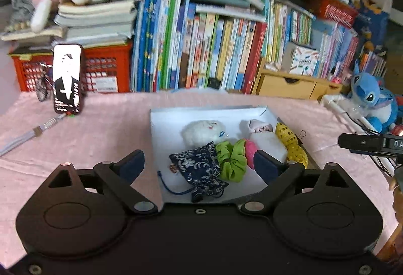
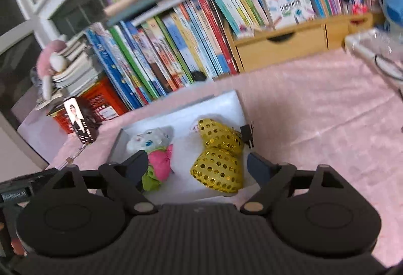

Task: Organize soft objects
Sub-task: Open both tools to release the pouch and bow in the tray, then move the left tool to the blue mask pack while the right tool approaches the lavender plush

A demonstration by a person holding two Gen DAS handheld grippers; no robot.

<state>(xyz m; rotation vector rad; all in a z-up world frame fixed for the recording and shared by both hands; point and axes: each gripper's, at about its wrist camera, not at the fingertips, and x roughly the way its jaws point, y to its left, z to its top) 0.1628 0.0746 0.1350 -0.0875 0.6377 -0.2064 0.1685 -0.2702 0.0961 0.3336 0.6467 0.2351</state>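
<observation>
A white shallow box lies on the pink tablecloth and holds several soft things: a navy floral pouch, a green scrunchie, a pink scrunchie, a white plush, a small doll and a yellow sequin bow. My left gripper is open and empty, hovering above the pouch at the box's near edge. In the right wrist view the box holds the yellow bow, the pink scrunchie and the white plush. My right gripper is open and empty above the bow.
A row of upright books and a red crate stand behind the box. A dark tin stands at the left. A wooden drawer unit and a blue plush are at the right. A black binder clip lies by the box.
</observation>
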